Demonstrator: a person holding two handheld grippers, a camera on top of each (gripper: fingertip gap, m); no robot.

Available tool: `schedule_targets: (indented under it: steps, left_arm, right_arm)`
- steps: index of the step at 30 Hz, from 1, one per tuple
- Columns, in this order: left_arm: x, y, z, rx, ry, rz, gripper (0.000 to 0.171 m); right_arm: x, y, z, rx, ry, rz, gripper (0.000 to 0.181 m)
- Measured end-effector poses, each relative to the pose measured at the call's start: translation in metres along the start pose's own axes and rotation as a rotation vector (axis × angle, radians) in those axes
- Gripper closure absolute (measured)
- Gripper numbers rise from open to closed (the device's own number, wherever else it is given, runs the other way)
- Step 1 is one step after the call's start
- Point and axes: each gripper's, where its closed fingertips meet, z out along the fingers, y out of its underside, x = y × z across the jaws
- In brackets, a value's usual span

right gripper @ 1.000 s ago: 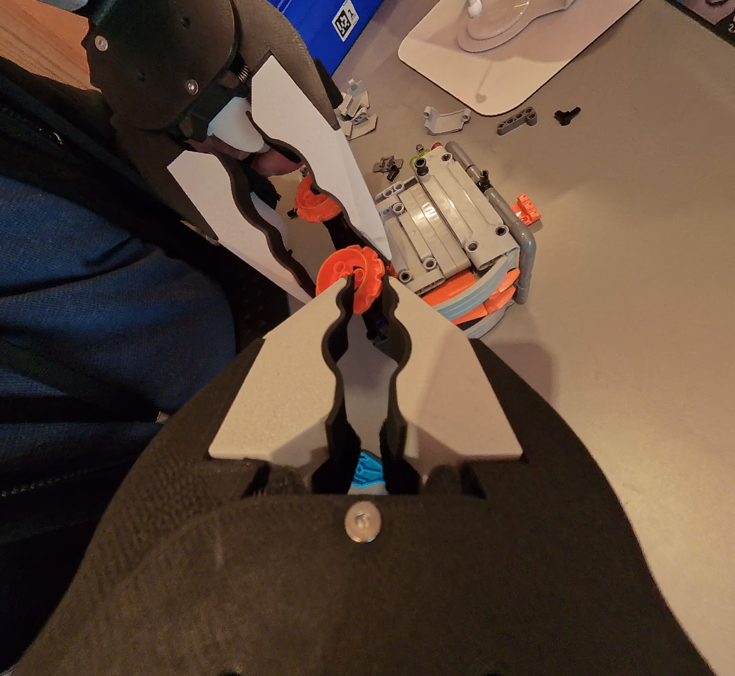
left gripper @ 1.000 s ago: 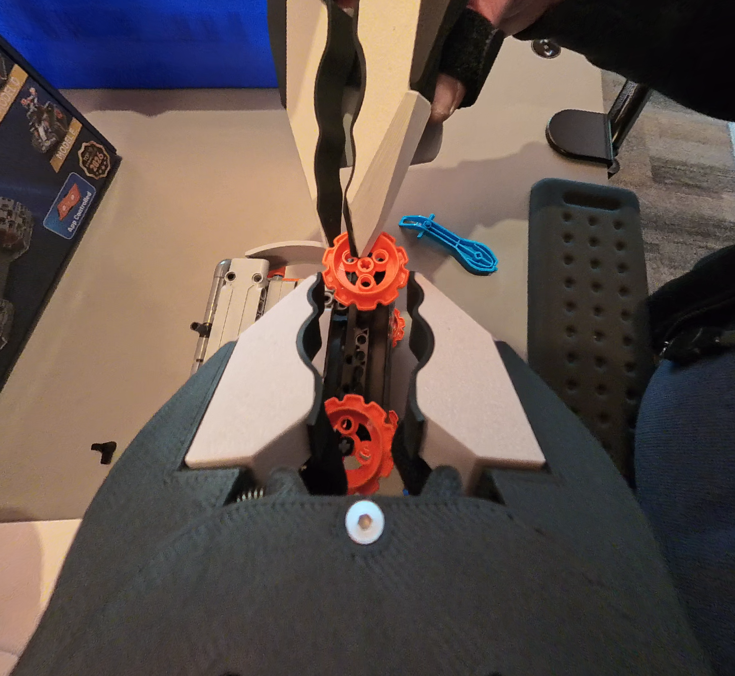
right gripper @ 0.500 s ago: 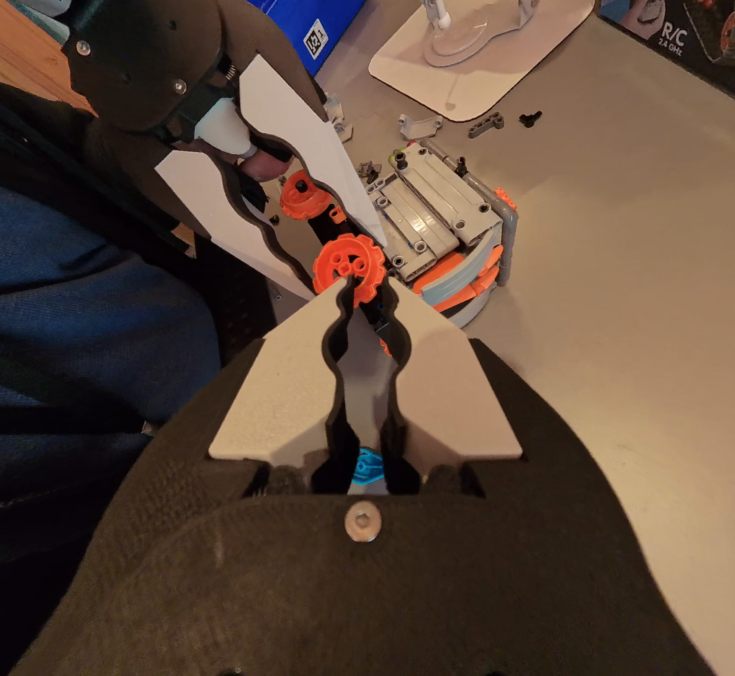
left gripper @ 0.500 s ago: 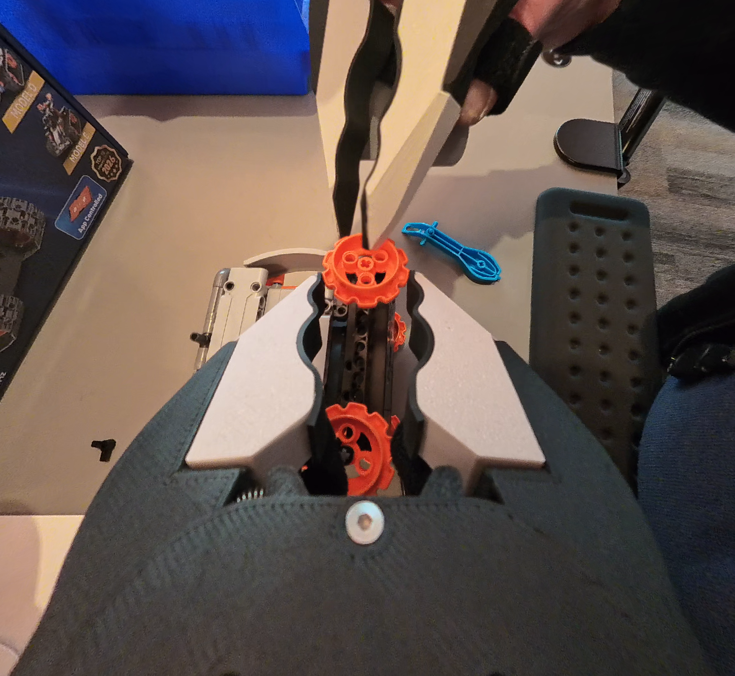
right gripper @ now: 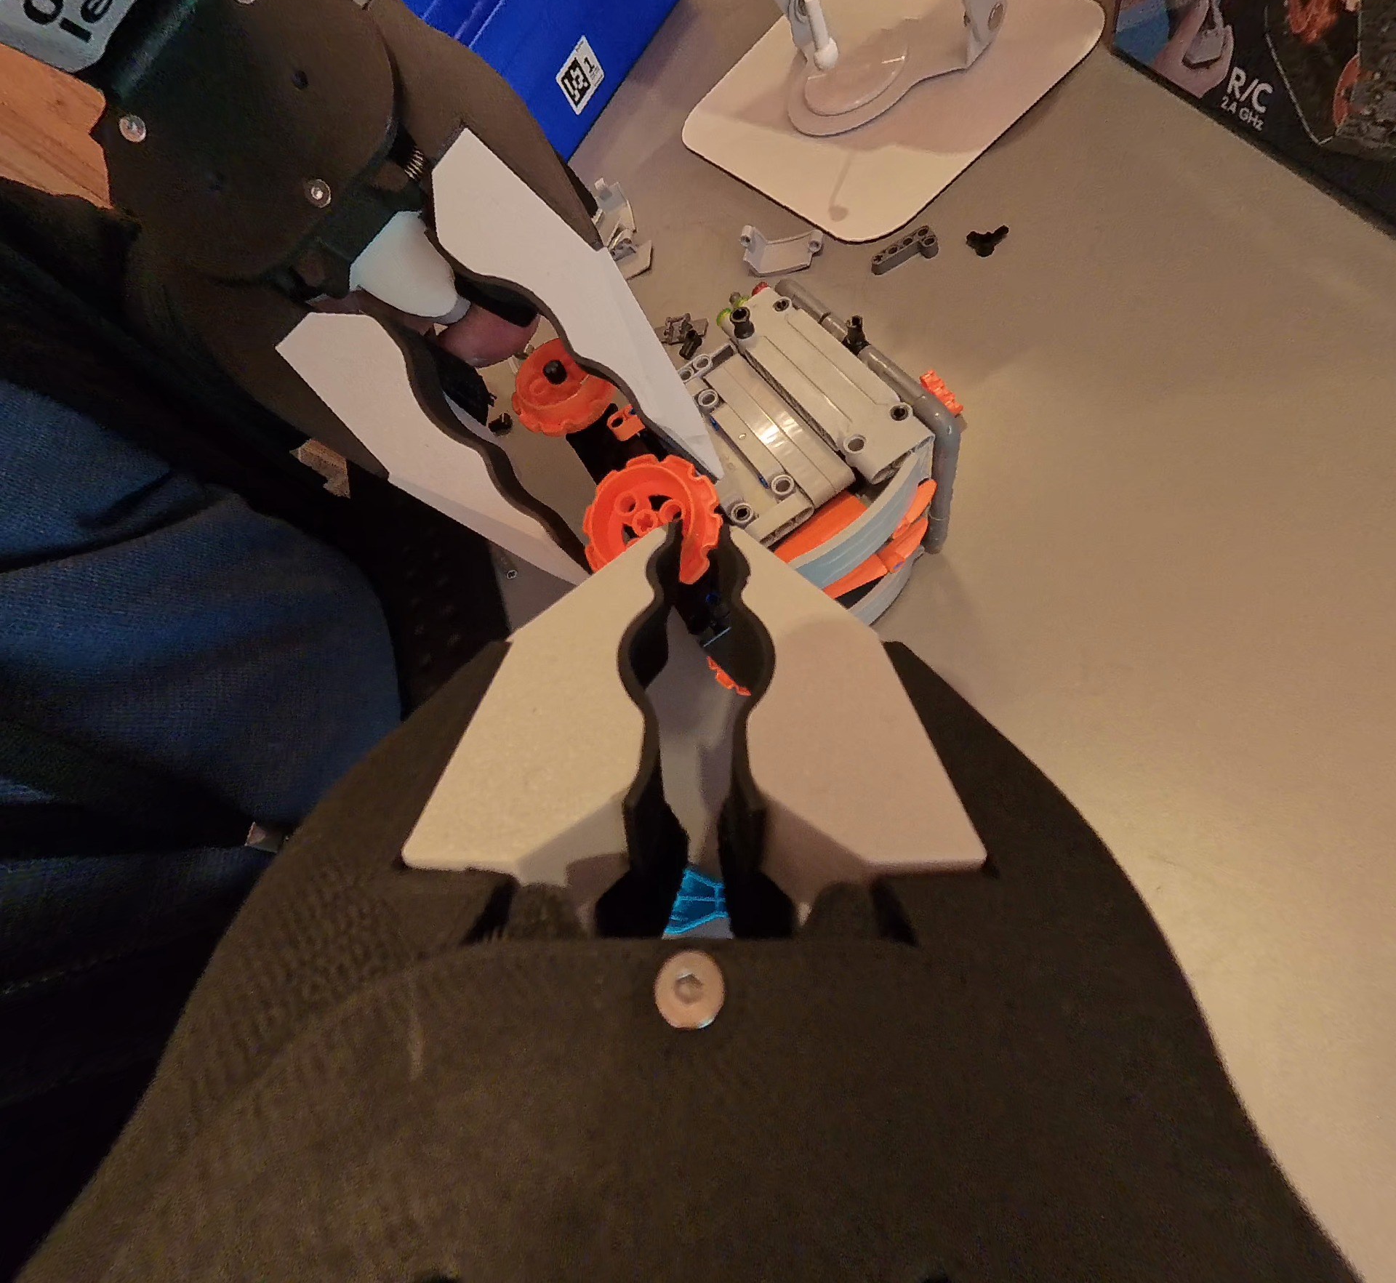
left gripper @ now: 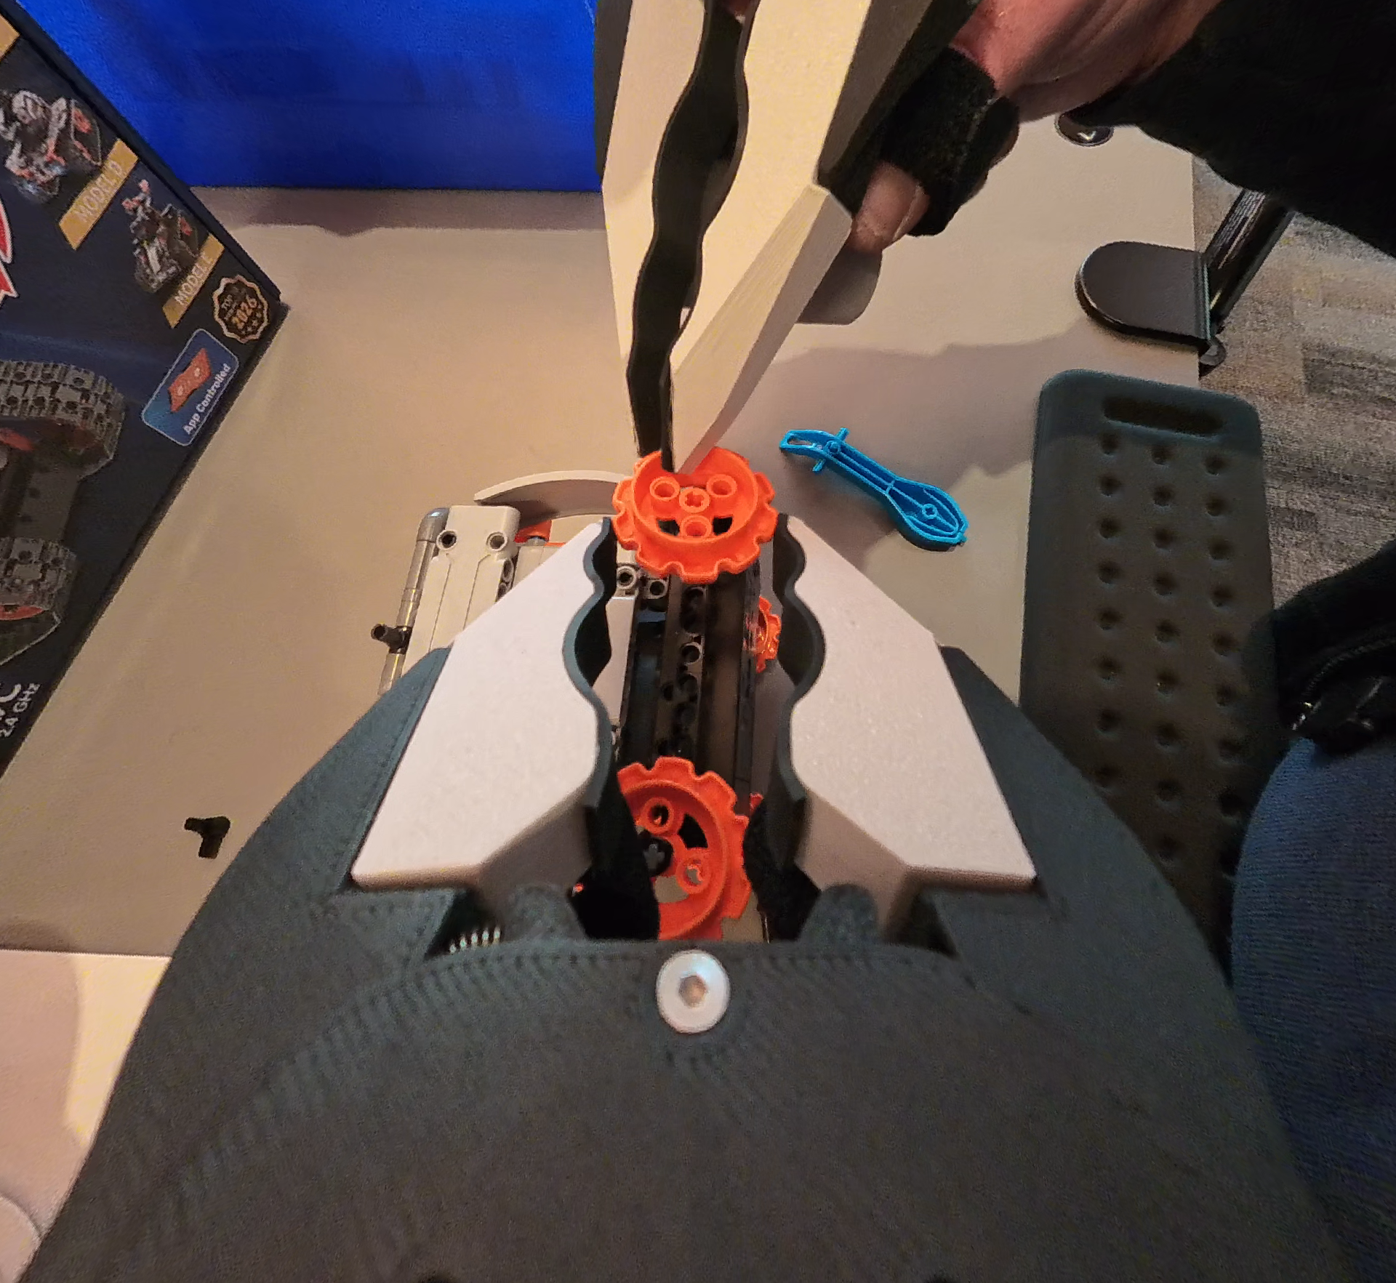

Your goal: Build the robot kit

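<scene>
My left gripper [left gripper: 693, 537] is shut on a black beam assembly [left gripper: 691, 658] with an orange toothed wheel at its far end [left gripper: 691, 522] and another near my palm [left gripper: 684, 846]. My right gripper [left gripper: 668, 457] comes down from above, tips pinched on the far wheel's rim. In the right wrist view my right gripper [right gripper: 693, 537] is shut on that wheel [right gripper: 631, 514]. The left gripper [right gripper: 650, 520] straddles the assembly from the upper left. A second wheel [right gripper: 551, 389] shows between its fingers.
A grey and orange brick model [right gripper: 816, 431] lies on the table just behind the assembly. A blue plastic tool [left gripper: 876, 491], a black perforated pad [left gripper: 1148, 605], a blue bin [left gripper: 302, 84], a printed box [left gripper: 98, 416], a white lamp base [right gripper: 891, 91] and small loose parts [right gripper: 906, 250] surround it. The tips of both grippers are at nearly the same place. The white lamp base [right gripper: 891, 91] is about 35 cm from both grippers' fingertips.
Both grippers keep their holds. The right gripper's tips have slid from near the wheel's centre to its far rim, and the right wrist view has tilted so more of the table's far side shows.
</scene>
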Motion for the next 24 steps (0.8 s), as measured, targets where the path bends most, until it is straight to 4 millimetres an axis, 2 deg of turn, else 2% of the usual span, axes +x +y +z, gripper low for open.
schedule_targets:
  steps: [24]
  left_arm:
    - [0.004,0.0052,0.0039,-0.011,-0.048,0.079,0.135]
  right_arm:
    - [-0.0016,-0.0015,0.0006,0.002,0.031,-0.06,0.176]
